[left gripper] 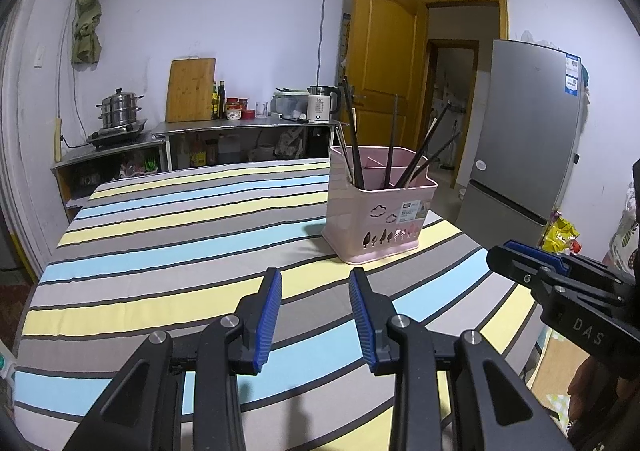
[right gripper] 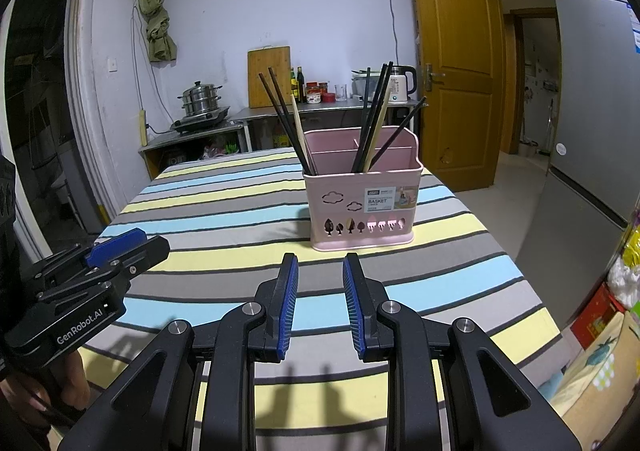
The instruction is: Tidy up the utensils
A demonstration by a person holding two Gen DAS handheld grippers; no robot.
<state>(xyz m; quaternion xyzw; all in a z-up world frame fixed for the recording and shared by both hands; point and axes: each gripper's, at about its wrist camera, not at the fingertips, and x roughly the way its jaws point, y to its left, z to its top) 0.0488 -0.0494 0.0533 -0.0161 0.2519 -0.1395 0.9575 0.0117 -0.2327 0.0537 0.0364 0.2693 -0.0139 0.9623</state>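
Note:
A pink utensil basket [left gripper: 376,219] [right gripper: 362,207] stands upright on the striped tablecloth [left gripper: 180,235] [right gripper: 208,219]. Several dark and pale chopsticks [left gripper: 354,139] [right gripper: 372,119] stand in its compartments, leaning outward. My left gripper [left gripper: 315,279] is open and empty, hovering over the cloth short of the basket; it also shows at the left of the right wrist view [right gripper: 120,247]. My right gripper [right gripper: 320,263] is open and empty, just in front of the basket; it shows at the right edge of the left wrist view [left gripper: 520,259].
A kitchen counter [left gripper: 240,127] with kettle, bottles, cutting board and steamer pot [left gripper: 118,109] runs behind the table. A grey fridge [left gripper: 528,139] stands right, beside an open wooden door [left gripper: 384,63]. The table's right edge [right gripper: 532,283] drops to the floor.

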